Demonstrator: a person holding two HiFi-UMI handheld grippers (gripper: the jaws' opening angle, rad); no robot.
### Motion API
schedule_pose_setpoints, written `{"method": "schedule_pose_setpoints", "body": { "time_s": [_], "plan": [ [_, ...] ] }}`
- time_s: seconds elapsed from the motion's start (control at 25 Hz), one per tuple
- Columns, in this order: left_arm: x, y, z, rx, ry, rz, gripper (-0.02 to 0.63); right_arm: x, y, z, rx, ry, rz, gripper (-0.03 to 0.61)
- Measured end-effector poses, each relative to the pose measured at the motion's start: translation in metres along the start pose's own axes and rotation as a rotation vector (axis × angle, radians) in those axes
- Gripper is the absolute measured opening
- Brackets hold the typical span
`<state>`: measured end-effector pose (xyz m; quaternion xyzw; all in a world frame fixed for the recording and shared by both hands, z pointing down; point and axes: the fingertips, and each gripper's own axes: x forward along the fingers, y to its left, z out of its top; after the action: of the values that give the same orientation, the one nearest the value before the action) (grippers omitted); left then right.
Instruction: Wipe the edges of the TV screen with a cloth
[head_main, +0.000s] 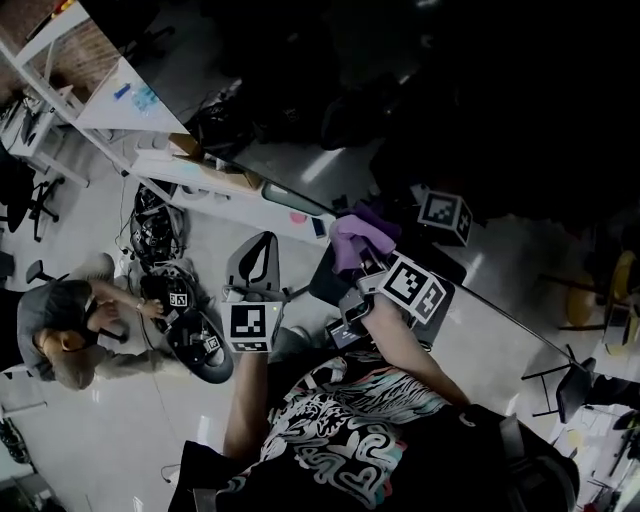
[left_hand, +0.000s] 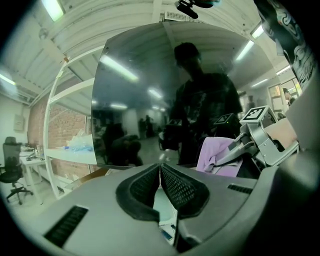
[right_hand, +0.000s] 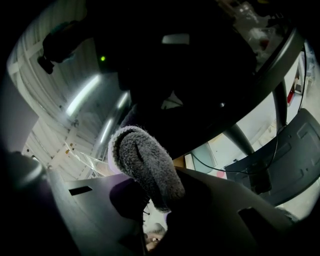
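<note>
Two tongs in view. Left tongs (left_hand: 160, 172): pads closed together at tips, nothing between them, held clear of the screen, left of the cloth. Right tongs (right_hand: 146, 202): clamped on purple cloth (right_hand: 144, 162), fluffy fold bulging out past the jaws. Cloth lies at TV screen (head_main: 420, 90), near its lower edge. Screen dark, glossy, reflecting ceiling lights and the person.

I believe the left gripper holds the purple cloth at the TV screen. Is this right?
Not quite: it is the right gripper that holds the purple cloth at the TV screen. The right gripper view shows the cloth clamped in it, while the left gripper is shut on nothing.
</note>
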<state>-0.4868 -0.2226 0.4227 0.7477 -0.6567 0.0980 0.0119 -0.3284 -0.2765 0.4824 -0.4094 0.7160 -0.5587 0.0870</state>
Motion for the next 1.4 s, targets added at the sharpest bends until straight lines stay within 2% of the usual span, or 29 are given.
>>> {"method": "schedule_pose_setpoints", "body": {
  "time_s": [0.2, 0.84, 1.4],
  "plan": [
    [0.000, 0.018, -0.002, 0.015, 0.001, 0.006, 0.021, 0.014, 0.007, -0.007, -0.002, 0.003, 0.006, 0.078],
    [0.031, 0.084, -0.010, 0.007, -0.015, -0.089, 0.021, 0.068, 0.033, -0.032, 0.018, -0.031, -0.013, 0.077],
    [0.040, 0.115, -0.011, -0.003, -0.021, -0.108, 0.021, 0.089, 0.049, -0.038, 0.031, -0.050, -0.009, 0.077]
  ]
}}
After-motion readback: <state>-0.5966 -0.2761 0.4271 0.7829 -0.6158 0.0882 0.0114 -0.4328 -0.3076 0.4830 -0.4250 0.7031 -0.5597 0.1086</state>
